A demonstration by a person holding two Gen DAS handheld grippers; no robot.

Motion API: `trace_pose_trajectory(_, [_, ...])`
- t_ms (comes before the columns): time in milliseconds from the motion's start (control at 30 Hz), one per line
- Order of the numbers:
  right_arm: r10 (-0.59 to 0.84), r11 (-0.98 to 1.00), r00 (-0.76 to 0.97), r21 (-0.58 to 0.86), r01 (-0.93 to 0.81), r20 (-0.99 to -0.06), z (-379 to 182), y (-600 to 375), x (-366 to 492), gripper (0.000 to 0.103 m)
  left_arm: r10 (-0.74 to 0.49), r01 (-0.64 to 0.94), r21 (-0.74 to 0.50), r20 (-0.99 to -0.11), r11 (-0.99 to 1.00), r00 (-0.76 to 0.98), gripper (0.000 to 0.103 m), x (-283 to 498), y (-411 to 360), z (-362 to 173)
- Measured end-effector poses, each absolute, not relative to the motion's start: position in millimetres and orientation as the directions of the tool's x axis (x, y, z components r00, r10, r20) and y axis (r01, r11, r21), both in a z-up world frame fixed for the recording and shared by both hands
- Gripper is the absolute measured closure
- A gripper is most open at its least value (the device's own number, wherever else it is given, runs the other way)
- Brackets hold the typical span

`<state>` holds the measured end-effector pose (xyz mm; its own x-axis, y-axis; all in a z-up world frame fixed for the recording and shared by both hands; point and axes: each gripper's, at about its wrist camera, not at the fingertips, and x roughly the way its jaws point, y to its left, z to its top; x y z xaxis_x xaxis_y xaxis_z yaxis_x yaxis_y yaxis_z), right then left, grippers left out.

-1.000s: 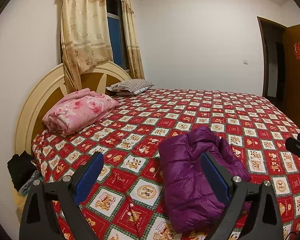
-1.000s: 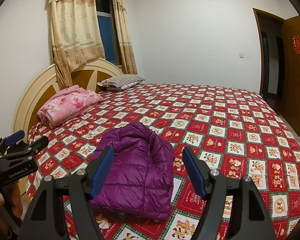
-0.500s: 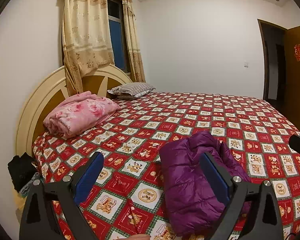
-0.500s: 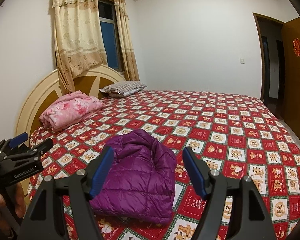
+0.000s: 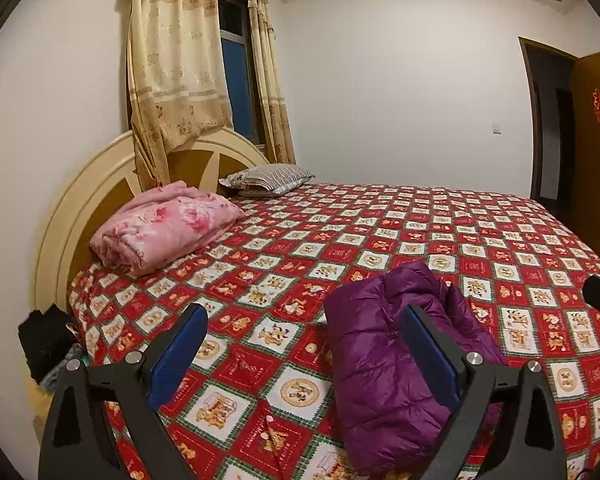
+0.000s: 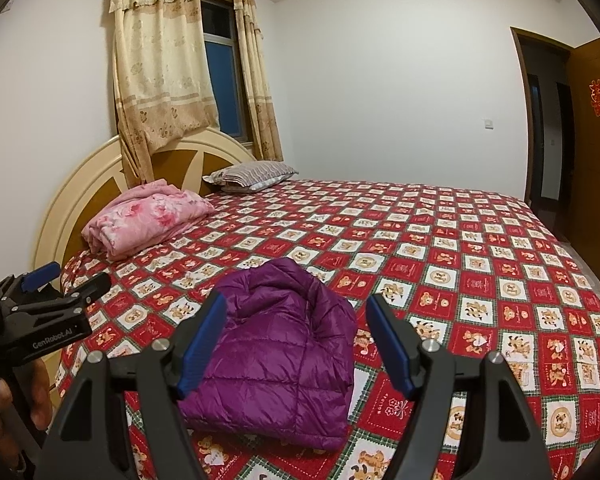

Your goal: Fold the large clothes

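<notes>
The folded purple jacket (image 6: 278, 354) lies on the bed (image 6: 480, 264) near its front edge, at twelve o'clock ahead of the right gripper (image 6: 296, 340) and at two o'clock from the left gripper (image 5: 304, 352); both grippers gape empty, apart from it.

On the bed (image 6: 480, 248), near its front edge: the folded jacket (image 6: 276, 344). Behind and left of it, by the headboard (image 6: 80, 200): a folded blanket (image 6: 148, 216). Further back along the headboard, a pillow (image 6: 252, 174). Behind the headboard, 2 curtains (image 6: 160, 80) flanking a window (image 6: 220, 84). At far right, past the bed, a doorway (image 6: 544, 120) and its door (image 6: 596, 152). On the floor left of the bed, a heap of clothing (image 5: 46, 344).
</notes>
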<state>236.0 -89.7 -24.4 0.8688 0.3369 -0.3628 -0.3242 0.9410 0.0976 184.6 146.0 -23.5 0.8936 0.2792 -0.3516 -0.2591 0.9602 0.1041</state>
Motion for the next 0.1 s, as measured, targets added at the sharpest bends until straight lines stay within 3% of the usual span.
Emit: trace_pose_trajectory(100, [0.335, 0.942, 0.869, 0.098, -0.322, -0.363, -24.5, -89.5, 236.9, 0.027, 0.276, -0.254, 0.110, -0.344, 0.961, 0.897, 0.006, 183.9, 145.3, -23.3])
